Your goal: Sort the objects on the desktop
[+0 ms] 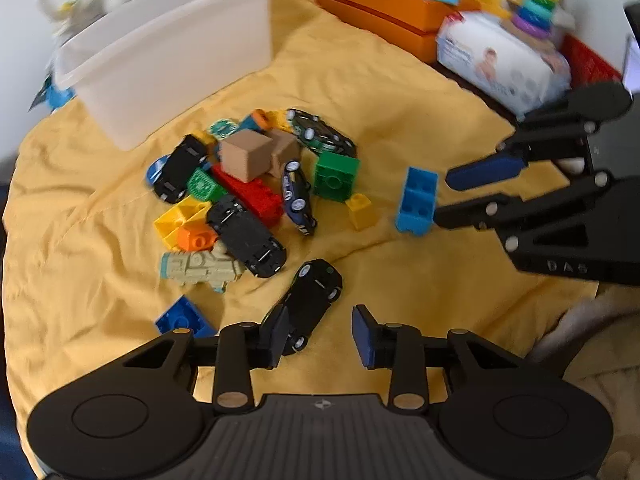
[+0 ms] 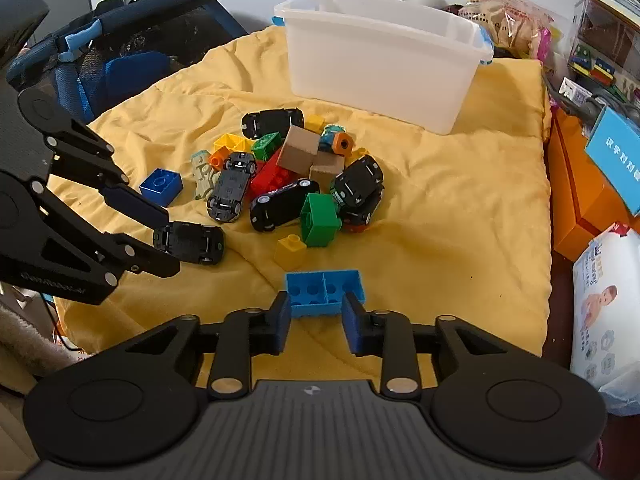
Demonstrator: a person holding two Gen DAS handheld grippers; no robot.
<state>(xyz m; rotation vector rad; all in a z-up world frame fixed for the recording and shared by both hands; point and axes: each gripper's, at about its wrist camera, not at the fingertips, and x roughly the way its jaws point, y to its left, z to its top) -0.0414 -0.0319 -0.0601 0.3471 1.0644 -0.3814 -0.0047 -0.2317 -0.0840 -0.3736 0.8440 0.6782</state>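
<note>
A pile of toy cars and building bricks (image 1: 248, 184) lies on a yellow cloth (image 1: 400, 112), in front of a white plastic bin (image 1: 172, 64). My left gripper (image 1: 320, 334) is open low over the cloth. A black toy car (image 1: 314, 296) lies slanted between its fingers, against the left pad and apart from the right one. The right wrist view shows that car (image 2: 188, 242) between the same fingers. My right gripper (image 2: 316, 322) is open, its fingertips at the near face of a light blue brick (image 2: 324, 292) lying on its side. A small yellow brick (image 2: 290, 252) sits just beyond.
An orange box (image 1: 380, 12), a pack of wipes (image 1: 500, 60) and a ring stacker toy (image 1: 538, 4) line the cloth's far right edge. A dark blue mesh bag (image 2: 120, 52) is off the cloth's left side. A lone blue brick (image 2: 160, 186) lies left of the pile.
</note>
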